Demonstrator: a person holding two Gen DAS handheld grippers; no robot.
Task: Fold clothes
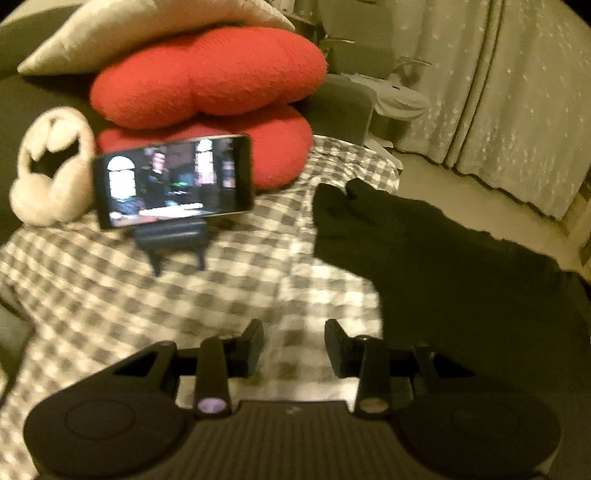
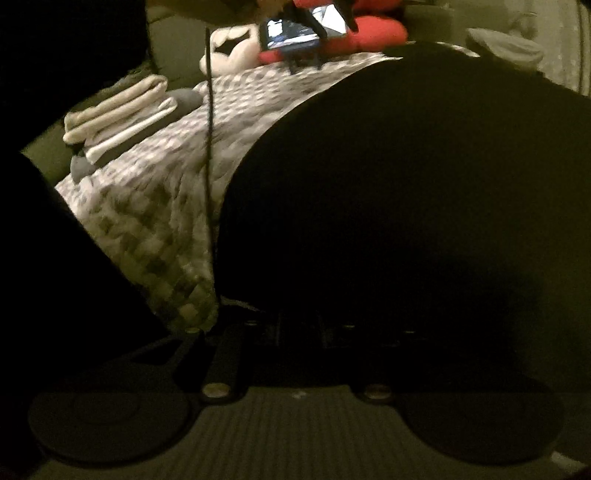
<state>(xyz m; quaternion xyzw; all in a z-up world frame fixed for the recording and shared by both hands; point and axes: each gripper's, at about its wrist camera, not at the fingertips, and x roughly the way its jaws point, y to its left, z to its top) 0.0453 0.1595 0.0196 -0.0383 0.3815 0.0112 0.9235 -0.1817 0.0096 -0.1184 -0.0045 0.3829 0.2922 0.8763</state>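
A black garment (image 1: 443,258) lies spread over the right side of a grey-and-white checked blanket (image 1: 147,288). My left gripper (image 1: 293,341) hovers over the blanket just left of the garment's edge, open, with nothing between its fingers. In the right wrist view the black garment (image 2: 388,184) fills most of the picture. My right gripper (image 2: 299,328) sits at the garment's near edge. Its fingers are lost in the dark cloth, so I cannot make out whether they grip it.
A phone on a stand (image 1: 173,181) plays a video at the back, before red cushions (image 1: 210,74), white earmuffs (image 1: 51,166) and a beige pillow (image 1: 129,26). Folded light clothes (image 2: 118,110) lie back left. A thin black cord (image 2: 209,147) hangs down. Curtains (image 1: 498,92) stand right.
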